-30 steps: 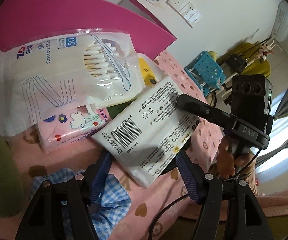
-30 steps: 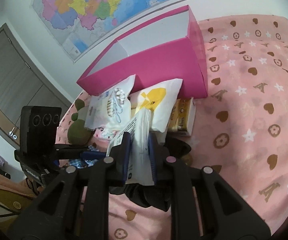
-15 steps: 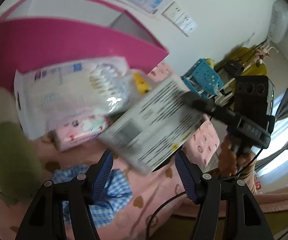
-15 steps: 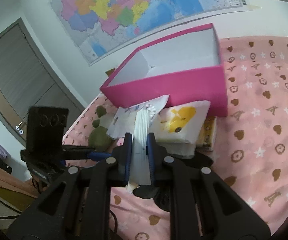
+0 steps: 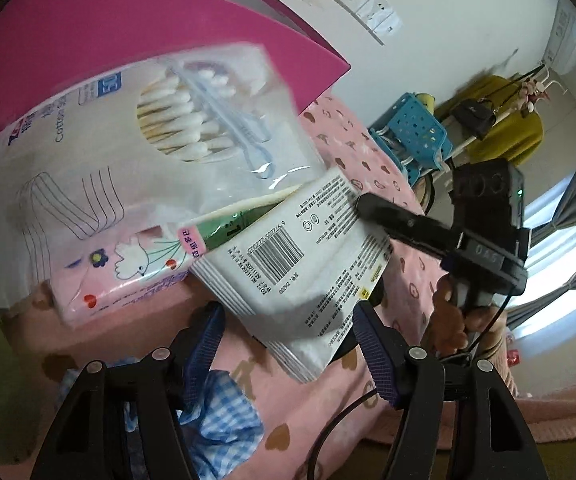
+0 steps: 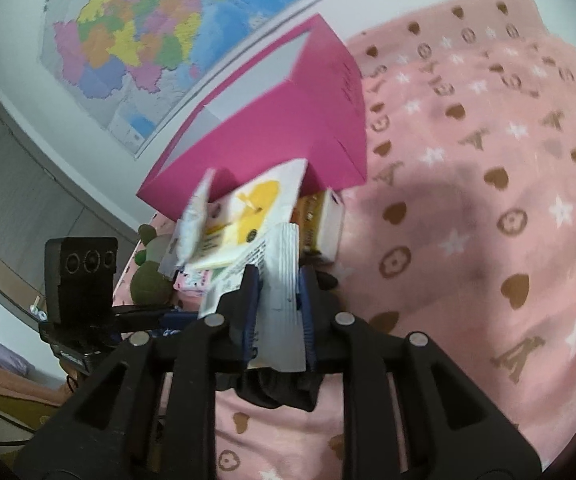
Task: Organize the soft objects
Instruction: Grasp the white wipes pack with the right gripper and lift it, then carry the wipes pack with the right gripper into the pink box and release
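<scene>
A white flat pack with a barcode [image 5: 300, 264] is tilted above the pink bedspread, with my right gripper [image 6: 277, 304] shut on its edge [image 6: 281, 280]. The right jaws are opening, though the pads still touch the pack. My left gripper [image 5: 288, 340] stands open and is widening. The pack's lower corner hangs between its blue fingers, which do not touch it. Behind lie a cotton swab bag [image 5: 147, 128], a pink tissue pack [image 5: 115, 276] and a yellow-printed pack [image 6: 255, 208]. These lean against an open pink box [image 6: 288, 128].
A blue checked cloth [image 5: 223, 412] lies under my left fingers. A yellow carton [image 6: 324, 224] sits by the box's corner, and a green plush [image 6: 149, 280] lies left of the pile. Something black [image 6: 279, 392] is under my right gripper. The pink bedspread [image 6: 488, 200] spreads right.
My right gripper has rolled, tipping the white pack, and dropped back toward the pile after a brief lift. The left view shifted briefly and returned, now closer to the pile.
</scene>
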`<action>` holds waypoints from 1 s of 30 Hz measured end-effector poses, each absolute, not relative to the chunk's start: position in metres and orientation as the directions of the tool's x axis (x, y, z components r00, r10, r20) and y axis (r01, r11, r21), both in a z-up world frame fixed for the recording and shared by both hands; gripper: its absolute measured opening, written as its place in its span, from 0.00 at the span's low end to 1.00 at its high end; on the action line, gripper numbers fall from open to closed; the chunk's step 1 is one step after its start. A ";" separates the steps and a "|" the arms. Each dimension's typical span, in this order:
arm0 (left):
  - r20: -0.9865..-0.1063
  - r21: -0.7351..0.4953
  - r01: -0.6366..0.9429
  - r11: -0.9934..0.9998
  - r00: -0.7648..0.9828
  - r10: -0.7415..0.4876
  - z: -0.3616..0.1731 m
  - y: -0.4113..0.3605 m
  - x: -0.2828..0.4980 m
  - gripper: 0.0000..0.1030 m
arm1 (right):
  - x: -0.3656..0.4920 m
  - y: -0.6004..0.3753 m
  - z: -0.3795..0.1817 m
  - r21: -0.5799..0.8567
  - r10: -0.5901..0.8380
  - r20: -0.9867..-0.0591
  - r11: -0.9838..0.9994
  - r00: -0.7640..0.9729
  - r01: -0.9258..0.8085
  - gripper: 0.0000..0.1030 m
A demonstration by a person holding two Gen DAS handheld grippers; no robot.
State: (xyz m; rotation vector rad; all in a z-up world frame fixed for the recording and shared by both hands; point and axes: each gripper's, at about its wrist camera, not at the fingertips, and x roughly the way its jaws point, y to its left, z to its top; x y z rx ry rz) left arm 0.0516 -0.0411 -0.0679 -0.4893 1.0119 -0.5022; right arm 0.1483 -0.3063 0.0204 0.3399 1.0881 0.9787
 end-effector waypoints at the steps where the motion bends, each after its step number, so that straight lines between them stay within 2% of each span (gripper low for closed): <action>1: -0.667 -0.597 0.168 0.785 0.441 -0.601 -0.067 -0.043 0.052 0.66 | 0.149 -0.308 0.017 0.672 0.804 -0.584 0.556 0.111 -0.489 0.23; 5: -0.666 -0.578 0.181 0.796 0.459 -0.588 -0.059 -0.047 0.048 0.63 | 0.147 -0.308 0.013 0.689 0.809 -0.580 0.547 0.089 -0.475 0.23; 7: -0.677 -0.558 0.180 0.810 0.467 -0.569 -0.054 -0.049 0.047 0.55 | 0.144 -0.306 0.019 0.683 0.811 -0.579 0.541 0.088 -0.491 0.23; 8: -0.682 -0.550 0.179 0.816 0.468 -0.562 -0.052 -0.049 0.045 0.55 | 0.142 -0.305 0.023 0.679 0.811 -0.577 0.539 0.092 -0.498 0.23; 21: -0.631 -0.490 0.260 0.832 0.552 -0.544 0.017 -0.040 0.039 0.55 | 0.132 -0.292 0.097 0.602 0.847 -0.505 0.484 0.167 -0.635 0.23; 30: -0.631 -0.376 0.235 0.896 0.644 -0.433 0.067 -0.012 0.094 0.55 | 0.185 -0.259 0.130 0.553 0.866 -0.440 0.470 0.238 -0.688 0.24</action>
